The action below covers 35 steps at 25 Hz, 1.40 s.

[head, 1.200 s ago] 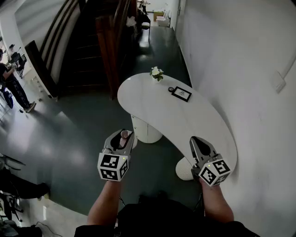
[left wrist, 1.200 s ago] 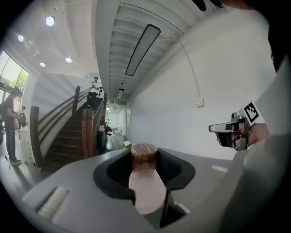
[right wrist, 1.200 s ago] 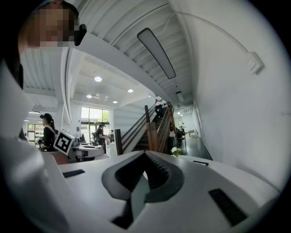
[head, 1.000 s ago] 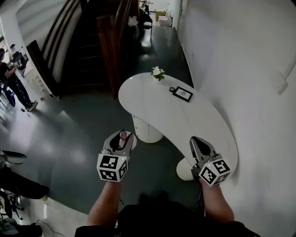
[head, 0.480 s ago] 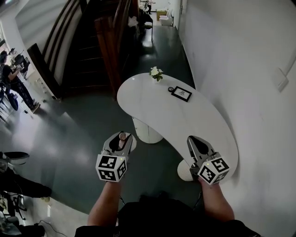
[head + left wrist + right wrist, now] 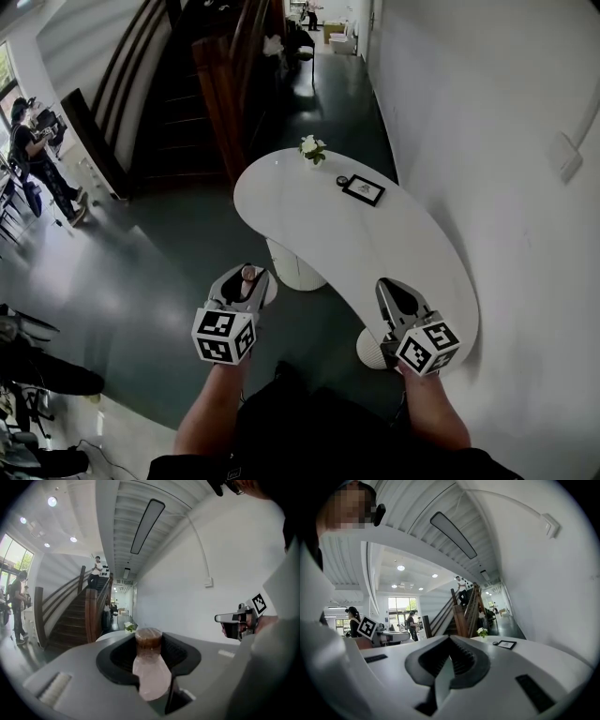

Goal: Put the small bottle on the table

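The small bottle (image 6: 249, 274), pale pink with a brown cap (image 6: 148, 638), stands upright between the jaws of my left gripper (image 6: 246, 277), which is shut on it. That gripper hangs over the dark floor, just left of the white curved table (image 6: 375, 246) and level with its near end. My right gripper (image 6: 388, 287) hovers at the table's near edge. Its jaws meet at the tip with nothing between them. From the left gripper view the bottle body (image 6: 151, 677) fills the gap and the right gripper (image 6: 238, 620) shows at the right.
On the table's far end sit a small vase of white flowers (image 6: 311, 147), a framed picture (image 6: 363, 190) and a small round object (image 6: 343, 181). A white wall runs along the right. A wooden staircase (image 6: 202, 84) rises beyond. A person (image 6: 37, 155) stands far left.
Both grippers have drifted slightly down and left in the head view, the left still holding the bottle. The person at far left has shifted position.
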{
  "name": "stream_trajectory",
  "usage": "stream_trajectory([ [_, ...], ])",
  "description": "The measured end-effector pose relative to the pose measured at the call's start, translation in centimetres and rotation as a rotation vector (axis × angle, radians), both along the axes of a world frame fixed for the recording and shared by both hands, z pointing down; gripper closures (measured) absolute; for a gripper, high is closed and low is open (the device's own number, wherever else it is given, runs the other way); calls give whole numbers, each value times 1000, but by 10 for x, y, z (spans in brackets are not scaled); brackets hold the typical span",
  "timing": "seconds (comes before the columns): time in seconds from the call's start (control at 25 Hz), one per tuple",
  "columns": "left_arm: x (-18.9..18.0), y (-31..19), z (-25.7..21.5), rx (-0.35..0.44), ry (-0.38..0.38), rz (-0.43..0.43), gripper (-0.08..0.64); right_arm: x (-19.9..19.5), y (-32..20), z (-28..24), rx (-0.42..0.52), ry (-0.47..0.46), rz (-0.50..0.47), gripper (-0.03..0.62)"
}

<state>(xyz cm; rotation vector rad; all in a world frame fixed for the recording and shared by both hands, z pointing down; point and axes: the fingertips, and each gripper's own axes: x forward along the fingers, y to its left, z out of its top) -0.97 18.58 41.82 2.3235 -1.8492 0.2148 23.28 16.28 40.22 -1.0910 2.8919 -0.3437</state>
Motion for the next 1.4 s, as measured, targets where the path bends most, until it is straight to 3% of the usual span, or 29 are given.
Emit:
stream_trajectory([
  [0.6, -16, -60, 8, 11, -1, 39, 411, -23, -51, 26, -62, 29, 14, 592],
  [1.4, -151, -184, 1, 33, 7, 81, 411, -173, -168, 9, -47, 86, 3, 592],
])
